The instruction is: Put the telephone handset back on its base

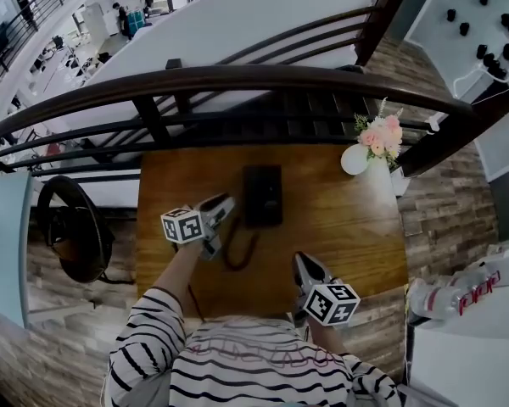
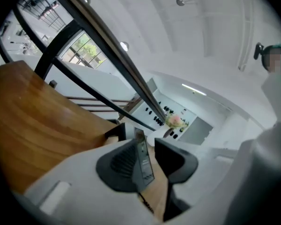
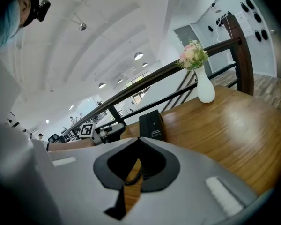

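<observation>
The black telephone (image 1: 263,195) lies on the wooden table (image 1: 348,227), near its middle. I cannot tell the handset from the base in the dark block. A coiled black cord (image 1: 237,257) trails from it toward me. My left gripper (image 1: 223,206) hovers at the telephone's left edge. In the left gripper view the telephone (image 2: 144,161) shows as a grey slab between the jaws of that gripper (image 2: 150,146), with wood visible between it and the right pad; the jaws stand open. My right gripper (image 1: 301,263) is nearer me, its tips (image 3: 139,142) together and empty, and the cord (image 3: 131,179) lies below them.
A white vase of pink flowers (image 1: 369,147) stands at the table's far right corner. A dark curved railing (image 1: 237,79) runs right behind the table. A black round chair (image 1: 72,227) sits to the left, and white equipment (image 1: 467,291) to the right.
</observation>
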`<state>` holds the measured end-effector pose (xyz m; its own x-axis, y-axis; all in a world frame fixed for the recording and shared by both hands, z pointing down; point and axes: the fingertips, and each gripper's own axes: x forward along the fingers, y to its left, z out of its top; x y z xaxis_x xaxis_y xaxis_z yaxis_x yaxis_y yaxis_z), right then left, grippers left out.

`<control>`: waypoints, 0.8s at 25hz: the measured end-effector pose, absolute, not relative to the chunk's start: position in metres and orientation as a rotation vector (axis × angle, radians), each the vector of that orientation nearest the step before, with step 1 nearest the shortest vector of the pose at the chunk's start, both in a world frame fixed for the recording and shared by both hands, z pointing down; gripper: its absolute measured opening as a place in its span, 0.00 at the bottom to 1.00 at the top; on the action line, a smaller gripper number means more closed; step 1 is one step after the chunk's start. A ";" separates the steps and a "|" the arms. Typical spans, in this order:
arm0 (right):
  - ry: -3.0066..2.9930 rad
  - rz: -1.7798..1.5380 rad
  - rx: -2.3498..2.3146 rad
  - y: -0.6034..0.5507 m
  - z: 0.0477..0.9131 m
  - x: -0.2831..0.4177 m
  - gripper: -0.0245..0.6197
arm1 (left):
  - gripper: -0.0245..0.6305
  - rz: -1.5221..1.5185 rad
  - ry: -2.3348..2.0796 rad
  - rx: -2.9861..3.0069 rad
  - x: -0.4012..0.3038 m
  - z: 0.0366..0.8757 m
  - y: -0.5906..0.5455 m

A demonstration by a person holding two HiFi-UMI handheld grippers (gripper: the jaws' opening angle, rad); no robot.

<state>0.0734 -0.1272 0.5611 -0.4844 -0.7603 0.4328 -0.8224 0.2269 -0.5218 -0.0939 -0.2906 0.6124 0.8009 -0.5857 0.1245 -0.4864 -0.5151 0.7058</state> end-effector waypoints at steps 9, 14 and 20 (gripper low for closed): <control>-2.421 1.052 1.593 -0.109 0.548 0.038 0.04 | 0.12 -0.067 -0.753 2.414 -0.119 0.569 -0.228; -2.419 1.030 1.636 -0.097 0.541 0.025 0.04 | 0.04 -0.022 -0.735 2.513 -0.131 0.546 -0.196; -2.424 1.009 1.677 -0.082 0.536 0.009 0.04 | 0.04 0.008 -0.736 2.564 -0.150 0.535 -0.163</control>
